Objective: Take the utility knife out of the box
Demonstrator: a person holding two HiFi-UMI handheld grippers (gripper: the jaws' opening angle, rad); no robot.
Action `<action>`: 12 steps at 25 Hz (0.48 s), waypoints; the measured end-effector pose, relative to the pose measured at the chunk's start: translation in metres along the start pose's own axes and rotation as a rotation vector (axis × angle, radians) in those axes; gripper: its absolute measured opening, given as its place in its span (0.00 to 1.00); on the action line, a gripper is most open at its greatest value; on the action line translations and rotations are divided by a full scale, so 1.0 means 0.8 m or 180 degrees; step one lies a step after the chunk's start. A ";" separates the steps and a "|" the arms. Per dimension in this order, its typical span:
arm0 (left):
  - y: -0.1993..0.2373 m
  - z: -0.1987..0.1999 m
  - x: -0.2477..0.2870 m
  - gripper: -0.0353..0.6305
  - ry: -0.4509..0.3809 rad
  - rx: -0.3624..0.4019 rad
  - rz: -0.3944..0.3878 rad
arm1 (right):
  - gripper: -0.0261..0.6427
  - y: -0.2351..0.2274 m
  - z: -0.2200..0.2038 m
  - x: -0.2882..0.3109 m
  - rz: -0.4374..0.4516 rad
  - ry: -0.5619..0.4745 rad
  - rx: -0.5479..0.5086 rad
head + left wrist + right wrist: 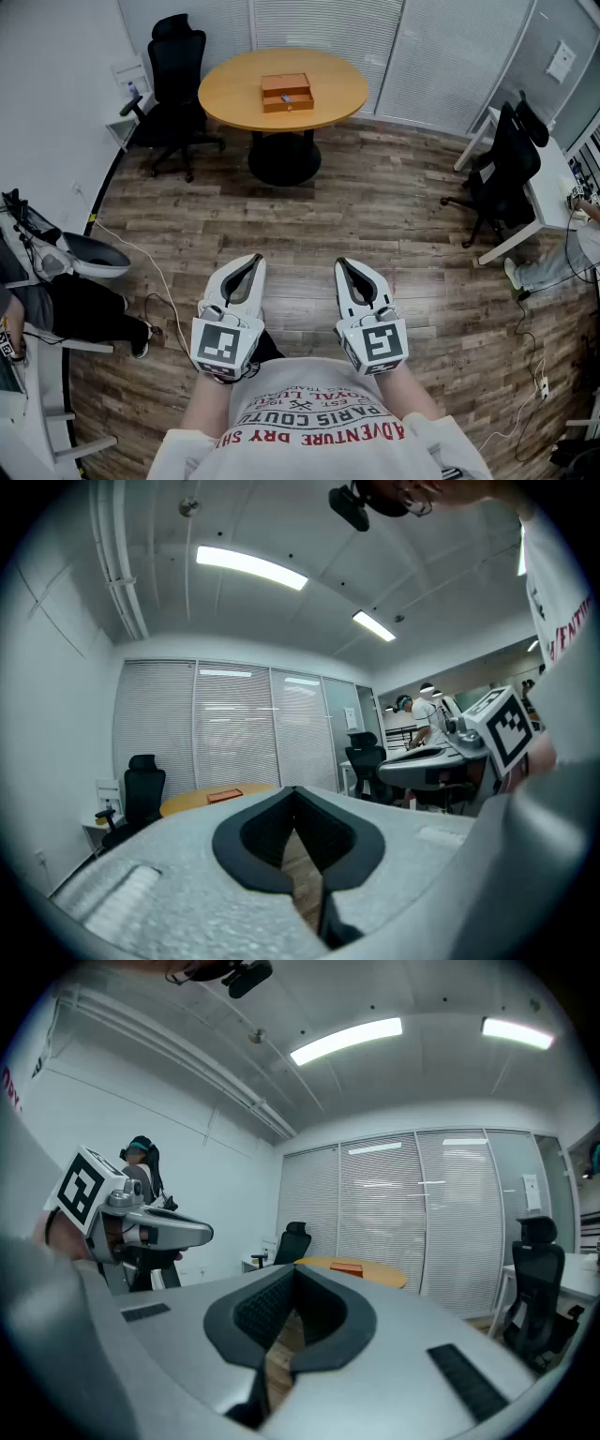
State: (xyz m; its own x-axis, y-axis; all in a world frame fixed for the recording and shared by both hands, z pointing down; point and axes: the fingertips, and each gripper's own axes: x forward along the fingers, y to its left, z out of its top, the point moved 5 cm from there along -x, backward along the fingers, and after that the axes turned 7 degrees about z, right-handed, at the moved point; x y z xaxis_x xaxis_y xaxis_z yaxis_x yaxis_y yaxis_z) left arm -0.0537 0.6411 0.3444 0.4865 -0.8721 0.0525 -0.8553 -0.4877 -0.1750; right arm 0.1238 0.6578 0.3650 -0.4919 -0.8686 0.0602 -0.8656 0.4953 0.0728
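surface: round wooden table [234, 94] | on it: wooden box [287, 93], near centre

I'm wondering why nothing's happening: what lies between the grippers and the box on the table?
In the head view, only bare wood floor lies between the left gripper, the right gripper and the table bearing the box.

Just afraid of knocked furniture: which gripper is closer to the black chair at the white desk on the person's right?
Right. The right gripper is on the black chair's side, though well short of it; the left gripper is beside it, farther away.
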 end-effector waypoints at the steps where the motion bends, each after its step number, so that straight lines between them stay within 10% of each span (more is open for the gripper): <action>1: 0.001 -0.002 -0.001 0.05 0.0012 -0.0006 0.0003 | 0.05 0.002 -0.001 0.000 0.0008 0.0008 0.0000; 12: 0.018 -0.025 0.000 0.05 0.0124 -0.0093 0.0015 | 0.05 0.000 -0.010 0.010 0.0085 -0.0046 0.0249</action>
State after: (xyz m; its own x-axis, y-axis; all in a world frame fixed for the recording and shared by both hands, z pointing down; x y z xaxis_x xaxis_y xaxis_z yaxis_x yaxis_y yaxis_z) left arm -0.0697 0.6329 0.3611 0.4755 -0.8751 0.0901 -0.8628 -0.4839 -0.1466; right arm 0.1208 0.6507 0.3737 -0.5158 -0.8555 0.0467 -0.8565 0.5160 -0.0065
